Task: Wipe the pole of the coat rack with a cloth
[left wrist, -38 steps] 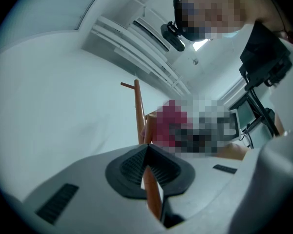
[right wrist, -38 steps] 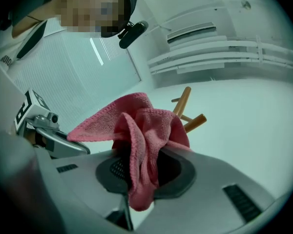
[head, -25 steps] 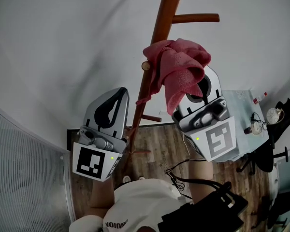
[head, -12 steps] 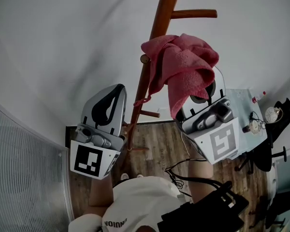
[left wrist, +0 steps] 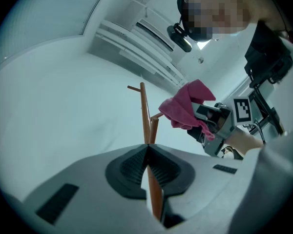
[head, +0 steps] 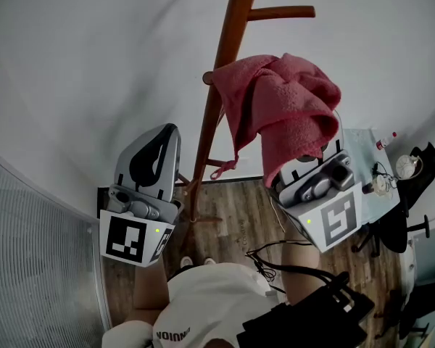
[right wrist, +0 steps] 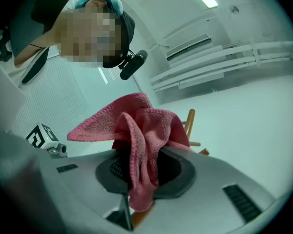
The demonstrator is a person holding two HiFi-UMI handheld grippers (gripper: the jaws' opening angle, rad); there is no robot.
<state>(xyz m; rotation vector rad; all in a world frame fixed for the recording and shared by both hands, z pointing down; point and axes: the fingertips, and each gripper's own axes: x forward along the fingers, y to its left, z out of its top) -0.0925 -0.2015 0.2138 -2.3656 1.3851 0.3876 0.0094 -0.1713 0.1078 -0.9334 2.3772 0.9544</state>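
Observation:
The brown wooden coat rack pole runs from the top centre down to the floor, with short pegs sticking out. A pink cloth bunches over my right gripper, which is shut on it. The cloth's left edge reaches the pole beside a peg. My left gripper sits just left of the pole, lower down, shut and holding nothing. In the left gripper view the pole rises beyond the closed gripper, with the cloth to its right. In the right gripper view the cloth drapes over the gripper and hides most of the pole.
A white wall stands behind the rack. Wood floor lies at its base. At the right stand a pale desk with small items and a black chair. A ribbed panel fills the lower left.
My right gripper has shifted right and slightly down with the cloth, which now hangs more to the pole's right. My left gripper has dropped a little.

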